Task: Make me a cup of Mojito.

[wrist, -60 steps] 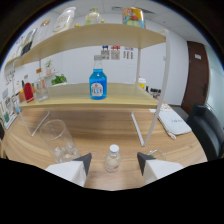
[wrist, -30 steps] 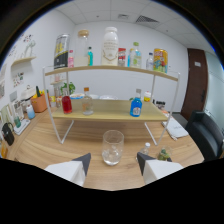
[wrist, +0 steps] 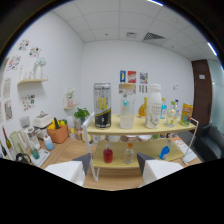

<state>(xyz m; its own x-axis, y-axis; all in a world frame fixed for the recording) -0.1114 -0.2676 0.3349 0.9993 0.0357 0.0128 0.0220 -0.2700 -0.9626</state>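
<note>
The gripper point(wrist: 111, 167) is raised toward the two-tier shelf point(wrist: 145, 131), its jaws standing apart and holding nothing; through the gap between them shows the lower shelf with a small red bottle point(wrist: 107, 152) and a clear bottle point(wrist: 129, 153).

Off to the left, a wall shelf point(wrist: 33, 80) and a clutter of things on a side tabletop point(wrist: 52, 150) are too blurred to name, apart from an orange pot point(wrist: 58, 133) and a green plant point(wrist: 81, 115). On the top tier stand a tall black can point(wrist: 102, 105), a clear jar point(wrist: 127, 106), a white bottle point(wrist: 154, 106) and some smaller bottles further right that are hard to make out. A blue bottle point(wrist: 165, 149) sits on the lower tier at the right.

The view has swung upward since half a second ago: the glass that stood just ahead of the jaws is gone from sight, and the top tier now sits level with the camera.
</note>
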